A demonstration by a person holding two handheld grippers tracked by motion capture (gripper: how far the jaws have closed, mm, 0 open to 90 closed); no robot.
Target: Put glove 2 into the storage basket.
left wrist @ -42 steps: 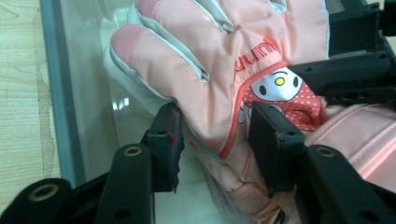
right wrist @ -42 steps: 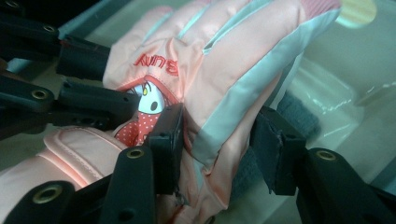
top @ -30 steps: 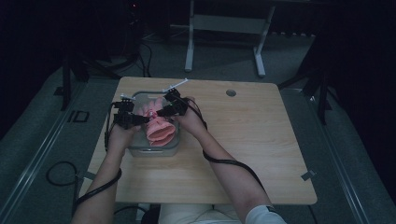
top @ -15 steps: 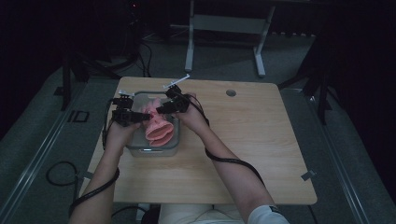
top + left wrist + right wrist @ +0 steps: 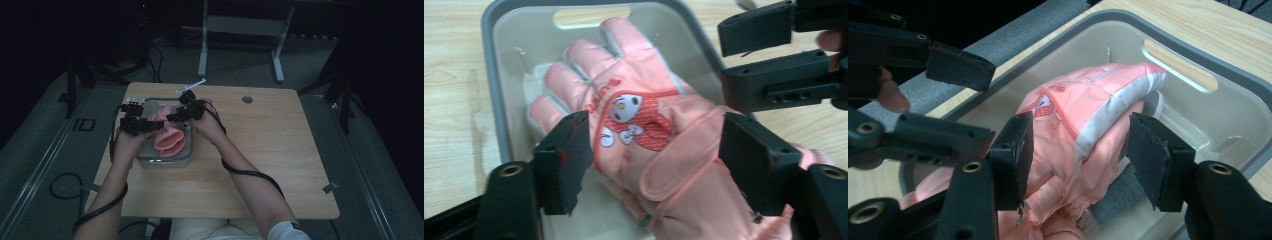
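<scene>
On the left side of the wooden table (image 5: pixel 280 165) stands a grey bin (image 5: pixel 165 161) with slot handles in its end walls. In it lie pink gloves (image 5: pixel 169 137), piled so that the top one rises above the rim.

The left gripper (image 5: pixel 146 126) hangs over the bin's left half, held from below by the person's left hand (image 5: pixel 127 147). In the left gripper view its jaws straddle the top glove (image 5: pixel 649 125), which lies back up with its fingers pointing to the bin's far handle (image 5: pixel 591 16) and a small cartoon patch (image 5: pixel 634 122) on red cloth in the middle. The left pad (image 5: pixel 569 160) sits at the glove's edge near the thumb side; the right pad stands clear of the cuff. The jaws have just been opening, and the gripper is released, with the glove between them but not pinched.

The right gripper (image 5: pixel 175 116) comes in over the bin's far right corner, in the right hand (image 5: pixel 207 127), with its cable looping back along the forearm. In the right gripper view its jaws flank the glove's (image 5: pixel 1083 115) white-edged side; the left pad (image 5: pixel 1015 160) is close against the pink cloth, while a gap shows before the right one. These jaws too have just been opening, and this gripper is also let go, nothing clamped. The two grippers are near each other above the bin.
</scene>
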